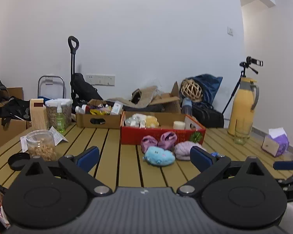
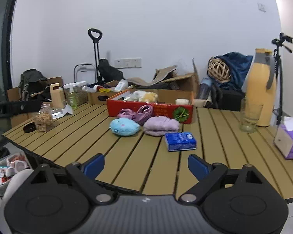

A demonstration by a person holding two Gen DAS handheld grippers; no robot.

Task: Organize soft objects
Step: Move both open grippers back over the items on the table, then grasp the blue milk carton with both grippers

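On the slatted table (image 2: 214, 136), just in front of the red box (image 1: 162, 134), sits the soft stuff: blue plush (image 1: 159, 156) nearest, pink bow-shaped pieces (image 1: 159, 141) behind it touching the box front, lilac knit bundle (image 1: 184, 150) to its right. Blue tissue pack (image 2: 180, 141) lies just beside the lilac bundle, nearer the right gripper. Box already has a few pale and yellow plush bits inside.

Left gripper (image 1: 144, 156): jaws spread wide, nothing between them, low over the table w/ the blue plush roughly centred ahead. Right gripper (image 2: 145, 165): also wide apart and empty, back at the near table edge, well short of the pile.

Handling guess: plush looks light, squashy, no fragile parts; will compress a lot, so pinch across the fat middle of the body, not a stray edge, or it may slip out. Lilac bundle prob. looser; grab thru the centre fold. Tissue pack is boxier, film wrap maybe slick, so take it across the short sides.
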